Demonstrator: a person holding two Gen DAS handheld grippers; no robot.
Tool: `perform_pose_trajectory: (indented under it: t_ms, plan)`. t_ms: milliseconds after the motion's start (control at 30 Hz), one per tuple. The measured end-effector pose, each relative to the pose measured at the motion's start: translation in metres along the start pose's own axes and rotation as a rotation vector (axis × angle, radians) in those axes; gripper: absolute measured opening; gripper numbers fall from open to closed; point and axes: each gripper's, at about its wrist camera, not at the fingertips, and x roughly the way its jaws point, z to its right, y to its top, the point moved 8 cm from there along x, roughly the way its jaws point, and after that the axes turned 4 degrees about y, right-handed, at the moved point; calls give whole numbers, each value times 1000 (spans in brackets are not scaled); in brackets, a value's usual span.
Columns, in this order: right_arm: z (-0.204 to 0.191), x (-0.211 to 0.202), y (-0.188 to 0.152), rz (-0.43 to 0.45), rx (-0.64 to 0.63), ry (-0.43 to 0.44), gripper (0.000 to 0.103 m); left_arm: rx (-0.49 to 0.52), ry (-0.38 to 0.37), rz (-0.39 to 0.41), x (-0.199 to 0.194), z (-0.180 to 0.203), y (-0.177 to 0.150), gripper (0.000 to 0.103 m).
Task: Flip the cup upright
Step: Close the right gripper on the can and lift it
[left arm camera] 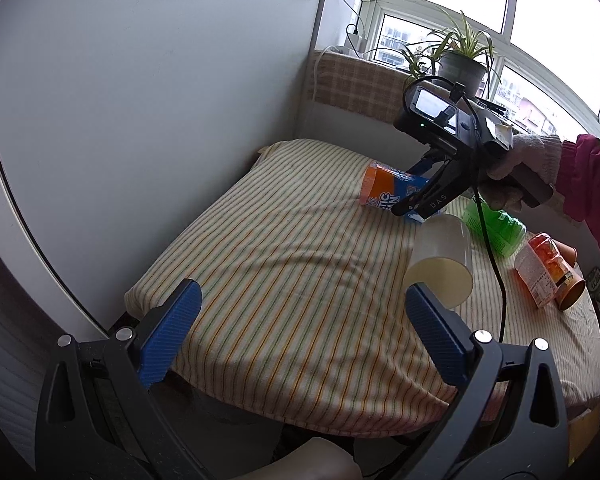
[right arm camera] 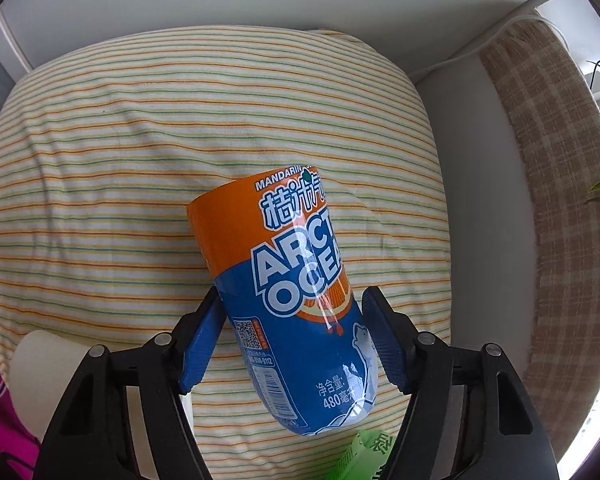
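On the left, the left gripper (left arm camera: 302, 328) hung over the near edge of the striped cloth (left arm camera: 284, 240), fingers spread wide w/ nothing between them. Further right lay a cream cup (left arm camera: 440, 264) on its side, then the right gripper (right arm camera: 292, 340) at the orange-and-blue cup (right arm camera: 288, 304), then a green cup (left arm camera: 496, 228) and an orange-labelled one (left arm camera: 548, 276), both tipped over too.

The orange-and-blue cup lay on its side on the cloth, toward the far middle of the table. Its long axis ran roughly along the right gripper's pointing direction, slightly slanted, orange end away from the fingers, blue end toward the wrist. The blue pads (right arm camera: 204, 344) sat either side of its blue half, the left one at or nearly at the wall, the right w/ a small gap; not clamped yet, I'd say. Right hand was far nearer than the left.

Looked like a cut-down drinks bottle: glossy label, "ARCTIC OCEAN" print, barcode, prob. light and slippery.
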Motion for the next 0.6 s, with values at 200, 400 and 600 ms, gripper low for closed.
perform_pose_trajectory:
  t_ms: [200, 400, 600]
  plan:
    - [16, -19, -4, 56, 87, -5, 60, -4, 2, 7, -2, -1, 0, 103]
    - [25, -60, -22, 178, 208, -10, 55, 30, -17, 31, -12, 12, 0, 103]
    - [24, -99, -47, 312, 328, 3, 55, 50, -47, 47, -23, 25, 0, 103]
